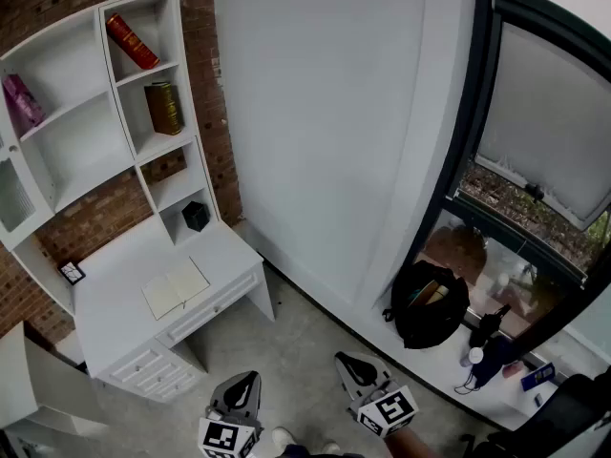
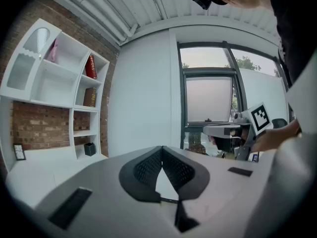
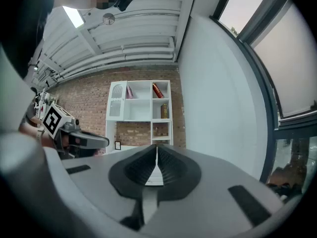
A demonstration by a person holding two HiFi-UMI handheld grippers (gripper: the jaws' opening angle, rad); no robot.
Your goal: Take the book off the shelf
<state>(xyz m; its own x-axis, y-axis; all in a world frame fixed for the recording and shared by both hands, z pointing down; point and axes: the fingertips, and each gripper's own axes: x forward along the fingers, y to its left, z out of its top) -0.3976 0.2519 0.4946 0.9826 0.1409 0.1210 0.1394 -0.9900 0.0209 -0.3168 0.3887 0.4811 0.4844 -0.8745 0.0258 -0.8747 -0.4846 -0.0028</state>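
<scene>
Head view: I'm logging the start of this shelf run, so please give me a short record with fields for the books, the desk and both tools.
red book: leaning in the top compartment of the shelf, narrow right column
brown book: upright, one compartment below
desk: white, with an open notebook lying flat on it
left tool: shut, empty, well away from the shelf
right tool: shut, empty, well away from the shelf
task state: no book taken yet
</scene>
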